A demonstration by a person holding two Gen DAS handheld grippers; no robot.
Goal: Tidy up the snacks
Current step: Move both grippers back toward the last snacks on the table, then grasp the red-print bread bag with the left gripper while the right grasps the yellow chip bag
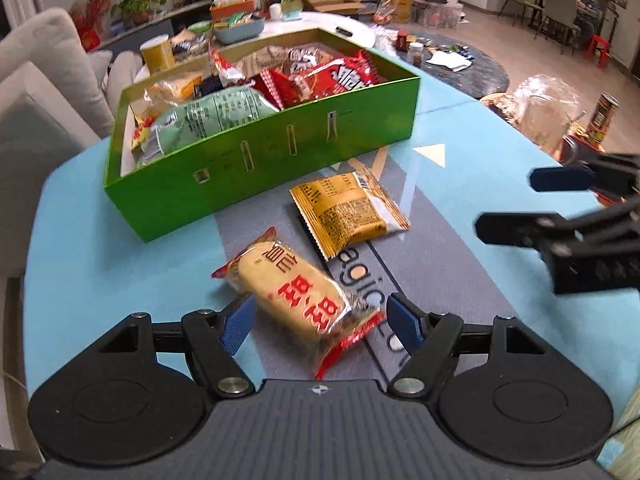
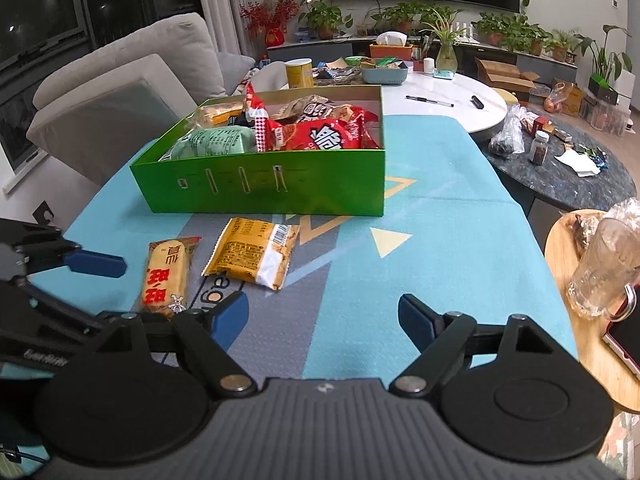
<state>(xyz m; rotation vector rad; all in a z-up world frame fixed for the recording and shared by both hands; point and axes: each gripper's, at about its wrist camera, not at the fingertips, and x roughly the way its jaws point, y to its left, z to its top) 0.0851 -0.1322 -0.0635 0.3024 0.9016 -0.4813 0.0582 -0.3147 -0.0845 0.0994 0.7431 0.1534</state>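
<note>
A yellow rice-cracker packet with red characters (image 1: 296, 292) lies on the blue mat (image 1: 100, 248). My left gripper (image 1: 322, 326) is open around its near end, and the blue pads do not press it. An orange packet (image 1: 348, 214) lies face down just beyond it, in front of the green box (image 1: 280, 160), which holds red and green snack bags. My right gripper (image 2: 322, 320) is open over bare mat, with nothing between its fingers. The orange packet (image 2: 252, 254) sits ahead of it to the left, beside the rice-cracker packet (image 2: 168, 276). The right gripper (image 1: 532, 204) also shows at the right edge of the left wrist view.
A glass mug (image 2: 604, 272) and a phone sit on a round wooden side table (image 2: 560, 240) at the right. A grey sofa (image 2: 132, 80) stands to the left. Behind the box is a white table (image 2: 440, 108) with a yellow can (image 2: 299, 73) and clutter.
</note>
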